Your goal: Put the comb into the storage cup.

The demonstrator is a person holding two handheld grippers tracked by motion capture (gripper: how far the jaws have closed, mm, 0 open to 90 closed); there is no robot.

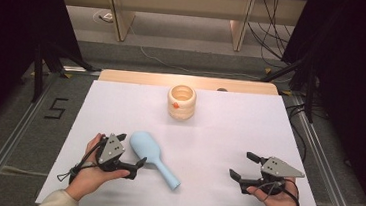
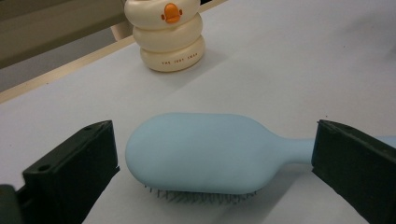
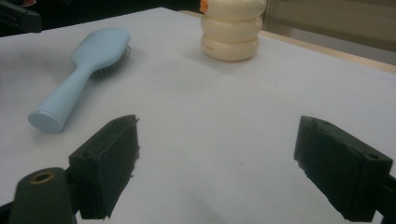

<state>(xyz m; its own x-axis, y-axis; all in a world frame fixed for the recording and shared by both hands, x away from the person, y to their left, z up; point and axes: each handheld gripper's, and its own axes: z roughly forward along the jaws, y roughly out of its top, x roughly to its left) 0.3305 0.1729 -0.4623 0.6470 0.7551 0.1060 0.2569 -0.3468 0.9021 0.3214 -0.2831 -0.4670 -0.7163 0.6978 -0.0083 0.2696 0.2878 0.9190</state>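
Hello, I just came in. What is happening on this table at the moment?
A person holds a two-jaw gripper in each hand over a white table. The left gripper is open, its jaws standing on either side of a light blue plastic hairbrush that lies bristles down, not yet clamped. The right gripper is open too, over bare table with nothing between its jaws. Farther back stands a cream ring-shaped cup with an orange duck beak, untouched.

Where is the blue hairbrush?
In the high view, the blue hairbrush lies bristles-down on the white table, left of middle, beside the left gripper.
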